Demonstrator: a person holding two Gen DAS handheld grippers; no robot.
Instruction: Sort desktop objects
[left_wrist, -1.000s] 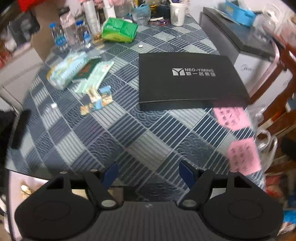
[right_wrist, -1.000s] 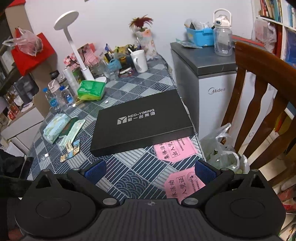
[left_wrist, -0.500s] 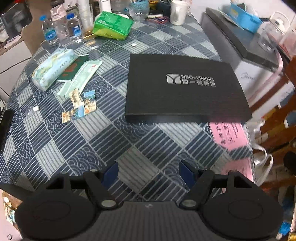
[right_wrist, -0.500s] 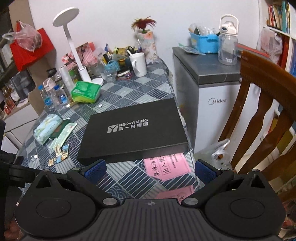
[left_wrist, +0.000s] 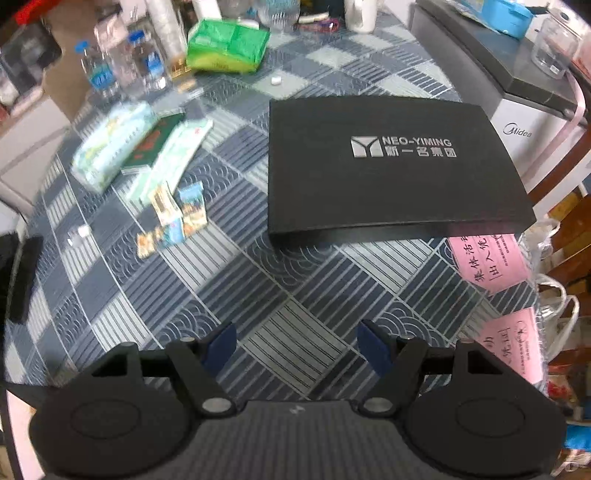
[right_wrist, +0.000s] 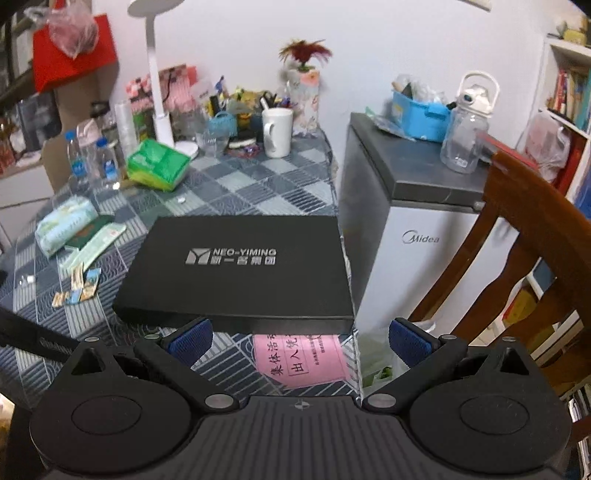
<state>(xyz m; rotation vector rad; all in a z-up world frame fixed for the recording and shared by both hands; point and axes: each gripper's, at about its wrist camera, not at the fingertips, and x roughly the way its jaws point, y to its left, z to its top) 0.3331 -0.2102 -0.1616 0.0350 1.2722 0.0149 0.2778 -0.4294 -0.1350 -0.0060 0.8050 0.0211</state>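
Note:
A flat black box (left_wrist: 384, 162) marked NEO-YIMING lies on the patterned table; it also shows in the right wrist view (right_wrist: 240, 266). Pink paper slips (left_wrist: 491, 258) lie near its front right corner, one visible in the right wrist view (right_wrist: 303, 358). Small picture cards (left_wrist: 173, 221), a tissue pack (left_wrist: 110, 144), a green booklet (left_wrist: 155, 144) and a pale packet (left_wrist: 173, 158) lie at the left. My left gripper (left_wrist: 295, 347) is open and empty above the table's near part. My right gripper (right_wrist: 299, 339) is open and empty just before the box's front edge.
A green pack (left_wrist: 225, 46), water bottles (left_wrist: 122, 66), a white mug (right_wrist: 277, 131) and a lamp (right_wrist: 159, 96) crowd the table's far end. A Midea fridge (right_wrist: 417, 229) and a wooden chair (right_wrist: 524, 236) stand right of the table. A black phone (left_wrist: 24, 280) lies at the left edge.
My left gripper has moved forward and lower over the table, so the box looks closer. My right gripper has dropped lower and nearer the box's front edge. Both stay open.

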